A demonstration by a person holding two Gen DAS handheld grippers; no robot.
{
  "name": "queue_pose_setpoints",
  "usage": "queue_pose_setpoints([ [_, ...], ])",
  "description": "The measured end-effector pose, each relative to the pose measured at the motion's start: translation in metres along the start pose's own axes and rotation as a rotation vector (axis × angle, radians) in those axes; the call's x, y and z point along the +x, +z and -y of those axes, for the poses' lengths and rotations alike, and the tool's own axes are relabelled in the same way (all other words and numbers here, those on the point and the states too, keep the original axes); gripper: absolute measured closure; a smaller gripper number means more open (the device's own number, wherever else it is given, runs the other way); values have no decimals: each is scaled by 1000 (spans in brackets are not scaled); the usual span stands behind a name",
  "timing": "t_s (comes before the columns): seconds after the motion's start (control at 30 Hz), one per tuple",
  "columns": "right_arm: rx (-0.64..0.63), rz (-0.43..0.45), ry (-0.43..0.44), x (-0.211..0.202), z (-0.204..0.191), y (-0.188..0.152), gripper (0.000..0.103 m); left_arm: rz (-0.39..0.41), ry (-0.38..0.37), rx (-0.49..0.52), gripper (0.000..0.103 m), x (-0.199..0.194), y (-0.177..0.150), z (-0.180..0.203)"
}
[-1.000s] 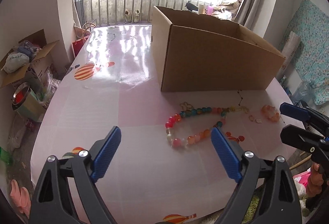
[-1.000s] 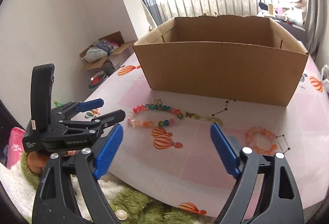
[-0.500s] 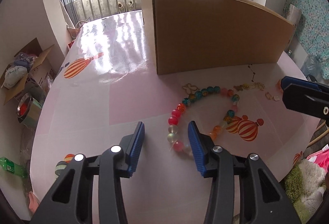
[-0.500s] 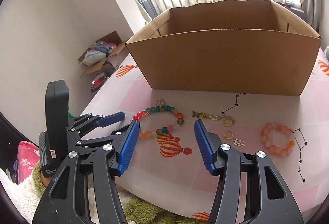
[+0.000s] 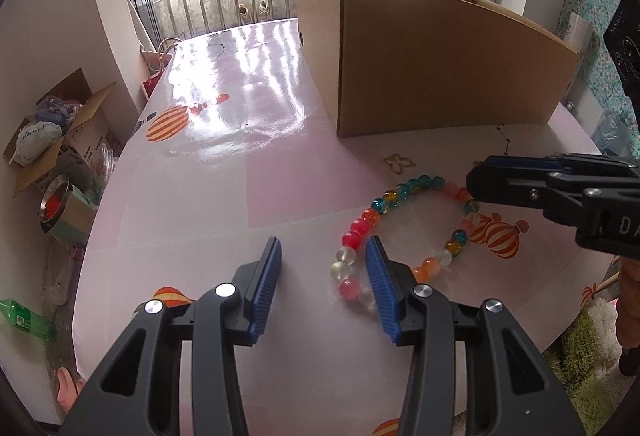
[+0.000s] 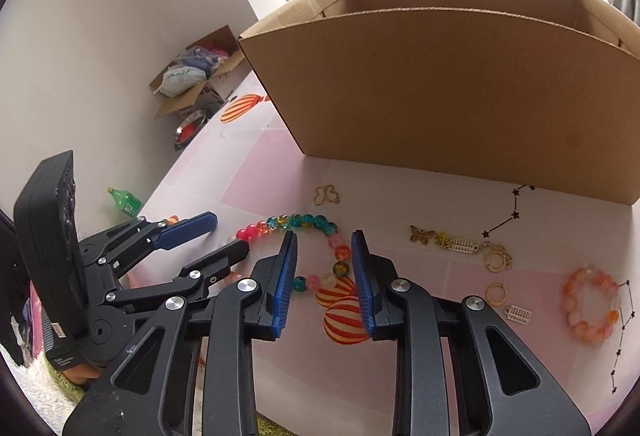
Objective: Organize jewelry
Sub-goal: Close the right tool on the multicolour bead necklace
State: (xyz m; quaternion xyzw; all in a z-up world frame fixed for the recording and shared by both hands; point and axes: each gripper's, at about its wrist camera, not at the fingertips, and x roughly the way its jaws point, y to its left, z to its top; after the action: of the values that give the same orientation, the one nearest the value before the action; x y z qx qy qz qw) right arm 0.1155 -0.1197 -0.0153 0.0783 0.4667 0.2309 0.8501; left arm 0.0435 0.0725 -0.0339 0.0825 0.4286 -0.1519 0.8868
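Pink tabletop (image 5: 224,204) carrying bead necklace (image 5: 404,192) before cardboard box (image 6: 440,96). Left gripper (image 5: 323,276) half-open, empty. Right gripper (image 6: 325,276) narrowing, straddling strand, pads not gripping. Risk: pads skidding off round beads.

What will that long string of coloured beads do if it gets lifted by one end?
The multicoloured bead necklace will probably hang limp: it lies in a loose, uneven loop on the pink table, so the string looks floppy. Its beads look round and glossy, like glass, so they may slip between flat pads or roll a little. It may also feel heavy for its size.
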Motion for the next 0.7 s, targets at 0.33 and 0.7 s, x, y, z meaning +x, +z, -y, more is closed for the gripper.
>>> queue_pose_setpoints([
  [0.33, -72, -46, -82, 18, -7, 1, 93, 4, -10, 17, 69, 9, 10, -2],
  [0.7, -42, 14, -28, -3, 1, 0, 96, 44, -51, 27, 94, -6, 26, 2],
])
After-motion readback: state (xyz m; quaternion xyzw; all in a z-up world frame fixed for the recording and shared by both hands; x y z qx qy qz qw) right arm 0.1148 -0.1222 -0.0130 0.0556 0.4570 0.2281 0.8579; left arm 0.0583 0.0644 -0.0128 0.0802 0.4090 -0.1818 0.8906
